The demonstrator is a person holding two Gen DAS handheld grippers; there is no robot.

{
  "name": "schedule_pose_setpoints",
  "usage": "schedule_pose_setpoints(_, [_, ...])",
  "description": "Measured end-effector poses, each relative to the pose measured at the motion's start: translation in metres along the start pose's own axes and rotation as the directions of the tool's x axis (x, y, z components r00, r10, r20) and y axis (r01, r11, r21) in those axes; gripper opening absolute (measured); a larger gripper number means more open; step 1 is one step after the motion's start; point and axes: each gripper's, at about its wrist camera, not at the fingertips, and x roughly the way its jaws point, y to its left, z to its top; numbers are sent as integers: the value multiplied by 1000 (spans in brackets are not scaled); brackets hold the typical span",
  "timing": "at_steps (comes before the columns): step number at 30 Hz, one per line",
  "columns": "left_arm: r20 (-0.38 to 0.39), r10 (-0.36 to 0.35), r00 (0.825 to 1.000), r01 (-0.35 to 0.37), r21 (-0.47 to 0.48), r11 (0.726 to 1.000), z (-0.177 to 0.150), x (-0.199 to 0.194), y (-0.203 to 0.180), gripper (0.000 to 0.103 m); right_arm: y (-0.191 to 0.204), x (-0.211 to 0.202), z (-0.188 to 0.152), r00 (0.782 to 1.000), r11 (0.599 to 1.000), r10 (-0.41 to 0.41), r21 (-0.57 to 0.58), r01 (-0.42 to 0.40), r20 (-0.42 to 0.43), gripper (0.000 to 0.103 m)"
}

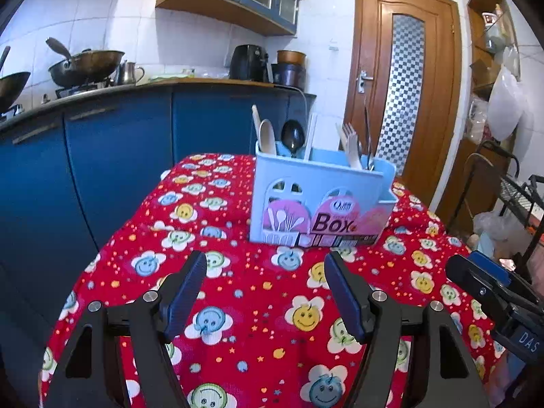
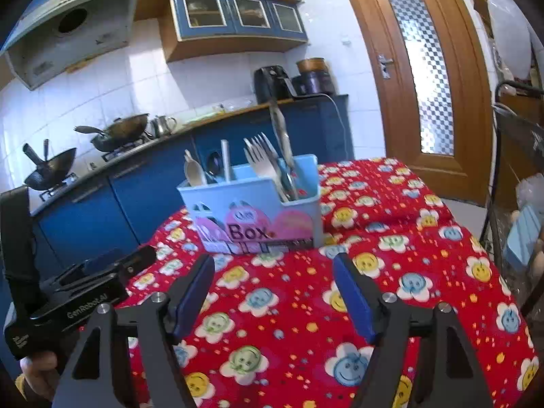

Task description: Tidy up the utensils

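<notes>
Apparently both of my grippers were empty: the left gripper and right gripper had their fingers spread apart over the red cloth surface. Ahead, centre frame, the blue utensil box stood with forks and spoons upright inside, apart from both; neither hand looked nearer.
</notes>
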Motion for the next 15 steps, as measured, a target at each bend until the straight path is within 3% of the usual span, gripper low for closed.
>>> schedule_pose_setpoints(15, [-8,33,999,-33,11,999,-7,6,-1,73,-4,7,-15,1000,1000,-14,14,15,-28,77])
